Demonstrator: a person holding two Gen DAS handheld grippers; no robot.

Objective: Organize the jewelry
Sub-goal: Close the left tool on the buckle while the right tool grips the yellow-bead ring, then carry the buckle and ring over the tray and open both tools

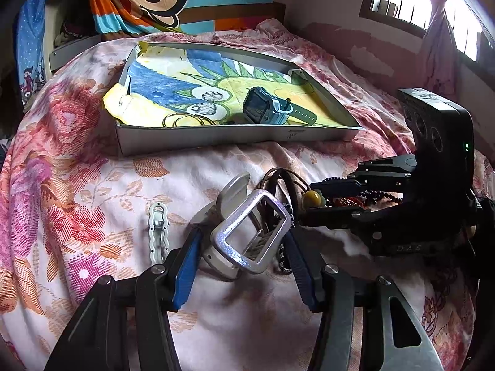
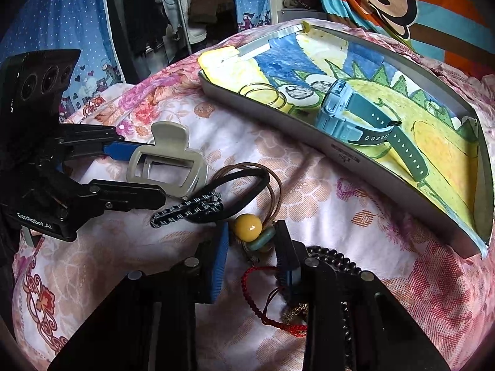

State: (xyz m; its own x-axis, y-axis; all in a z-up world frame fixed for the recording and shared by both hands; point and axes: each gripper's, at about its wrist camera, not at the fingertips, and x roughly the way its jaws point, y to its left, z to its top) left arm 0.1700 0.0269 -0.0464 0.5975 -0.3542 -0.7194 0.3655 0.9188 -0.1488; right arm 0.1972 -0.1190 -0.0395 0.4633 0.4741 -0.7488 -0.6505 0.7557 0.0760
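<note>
A watch (image 1: 272, 106) and rings (image 1: 185, 120) lay in the tray (image 1: 216, 137) on the bed (image 1: 92, 185). Before it lay a clip (image 1: 247, 232), cords (image 2: 247, 182) and a bead (image 2: 247, 224).

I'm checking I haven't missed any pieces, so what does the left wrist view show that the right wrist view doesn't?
Only the left wrist view shows the small white clip on the bedspread and the window. Only the right wrist view shows the red cord and hanging clothes. Both show the tray holding the watch and gold rings, the silver claw clip between the left gripper's fingers, and the yellow bead by the right gripper.
</note>
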